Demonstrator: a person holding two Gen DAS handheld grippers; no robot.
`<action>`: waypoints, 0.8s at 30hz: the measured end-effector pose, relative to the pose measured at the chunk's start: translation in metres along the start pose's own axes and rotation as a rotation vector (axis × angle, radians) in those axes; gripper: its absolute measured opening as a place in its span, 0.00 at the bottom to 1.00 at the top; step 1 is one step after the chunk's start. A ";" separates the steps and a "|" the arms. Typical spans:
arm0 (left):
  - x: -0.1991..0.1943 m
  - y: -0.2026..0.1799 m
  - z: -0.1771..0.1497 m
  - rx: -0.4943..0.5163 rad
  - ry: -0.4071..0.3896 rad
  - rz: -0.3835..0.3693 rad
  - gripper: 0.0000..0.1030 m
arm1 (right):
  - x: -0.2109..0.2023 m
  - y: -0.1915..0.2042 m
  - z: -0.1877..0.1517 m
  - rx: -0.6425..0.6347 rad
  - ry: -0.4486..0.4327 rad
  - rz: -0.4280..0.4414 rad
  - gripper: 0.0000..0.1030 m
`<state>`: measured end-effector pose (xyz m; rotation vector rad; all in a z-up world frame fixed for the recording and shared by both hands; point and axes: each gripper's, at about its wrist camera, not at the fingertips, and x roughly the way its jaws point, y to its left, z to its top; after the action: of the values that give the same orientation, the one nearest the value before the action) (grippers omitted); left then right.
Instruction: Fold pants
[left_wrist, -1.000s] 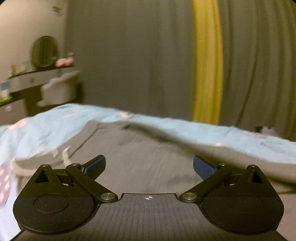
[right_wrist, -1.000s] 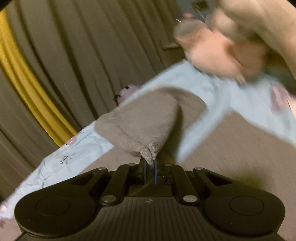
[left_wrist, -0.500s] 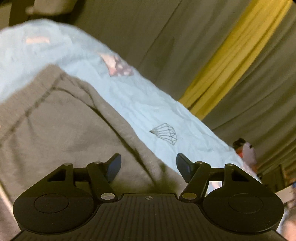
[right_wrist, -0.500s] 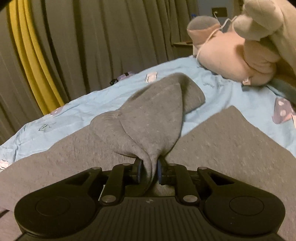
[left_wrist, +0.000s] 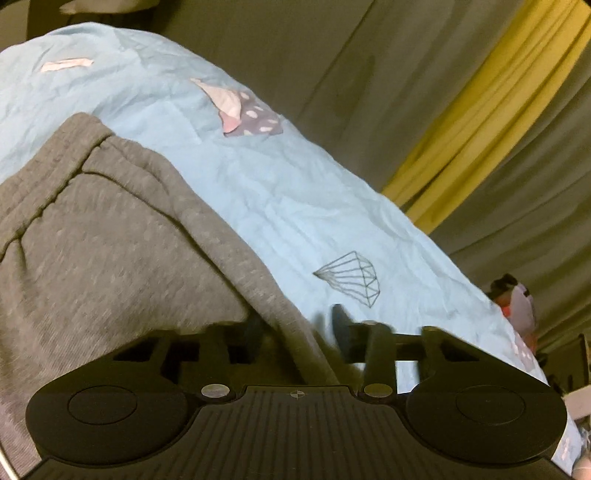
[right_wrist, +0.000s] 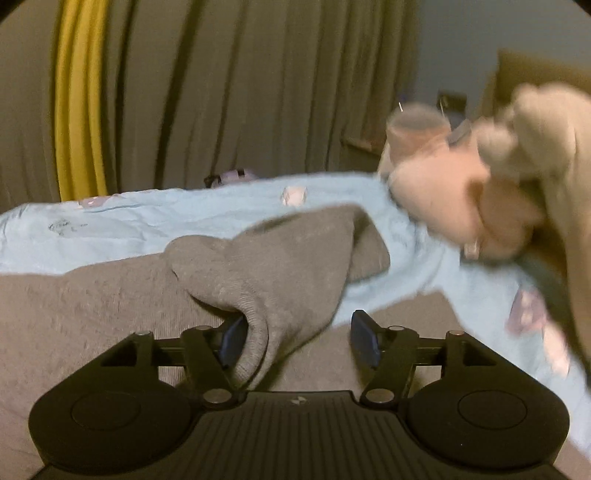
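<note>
Two views: pants (left_wrist: 110, 236) waistband left, plush toy (right_wrist: 461, 206) right.

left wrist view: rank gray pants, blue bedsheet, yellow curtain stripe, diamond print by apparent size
1-2. gray pants and blue bedsheet: they cover similar areas, and the pants sit nearer the camera, so no ranking between them.
3. yellow curtain stripe
4. diamond print, smallest.

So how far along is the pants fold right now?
Partly done: a folded-over flap of the pants rests on the lower layer. The right gripper is open around the cuff. The left gripper straddles the pants' edge, not clamped. Further folds remain.
</note>
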<state>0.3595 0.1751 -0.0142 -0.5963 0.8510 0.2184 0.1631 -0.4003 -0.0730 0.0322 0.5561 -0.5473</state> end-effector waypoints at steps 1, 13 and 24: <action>0.000 0.000 0.001 0.004 0.002 0.005 0.23 | 0.001 0.002 -0.001 -0.019 -0.019 0.006 0.60; -0.069 -0.002 -0.003 0.037 -0.143 -0.066 0.10 | -0.002 -0.046 0.015 0.371 -0.047 0.181 0.07; -0.254 0.068 -0.094 0.057 -0.274 -0.277 0.10 | -0.089 -0.170 -0.006 0.767 -0.014 0.247 0.06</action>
<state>0.1069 0.1900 0.1028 -0.6076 0.5021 0.0221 0.0118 -0.5022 -0.0131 0.8145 0.2955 -0.4908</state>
